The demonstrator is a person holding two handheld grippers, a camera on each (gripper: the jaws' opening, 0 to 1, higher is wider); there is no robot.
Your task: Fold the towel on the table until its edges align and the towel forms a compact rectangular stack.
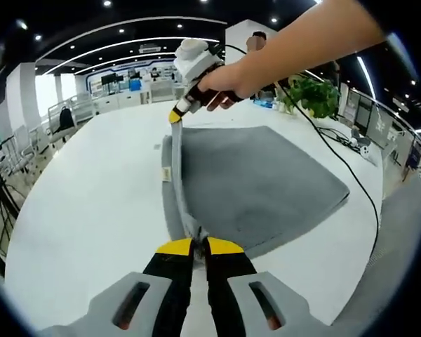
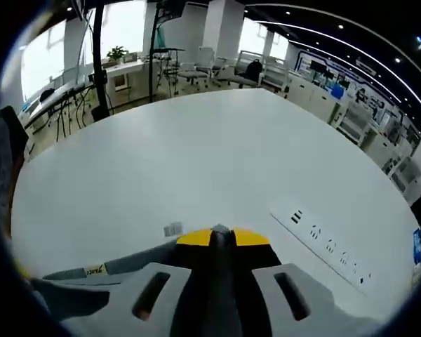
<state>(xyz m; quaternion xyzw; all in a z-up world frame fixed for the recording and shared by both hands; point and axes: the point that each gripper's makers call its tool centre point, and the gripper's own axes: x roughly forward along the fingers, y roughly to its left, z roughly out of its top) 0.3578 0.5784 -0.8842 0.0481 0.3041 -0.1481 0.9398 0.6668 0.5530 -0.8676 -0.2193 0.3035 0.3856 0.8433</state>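
Observation:
A grey towel (image 1: 259, 179) lies spread on the white table (image 1: 91, 203), with its left edge lifted off the surface. My left gripper (image 1: 199, 246) is shut on the near corner of that raised edge. In the left gripper view the right gripper (image 1: 177, 114), held by a person's hand (image 1: 228, 81), pinches the far corner of the same edge and holds it up. In the right gripper view the right gripper (image 2: 221, 235) has its yellow-tipped jaws shut on a sliver of grey towel (image 2: 219, 230), and more towel (image 2: 84, 281) with a small label hangs at the lower left.
A black cable (image 1: 347, 165) runs from the right gripper across the table's right side. A potted plant (image 1: 312, 95) stands at the far right. A white power strip (image 2: 321, 246) is set in the table surface. Chairs and desks stand beyond the table edges.

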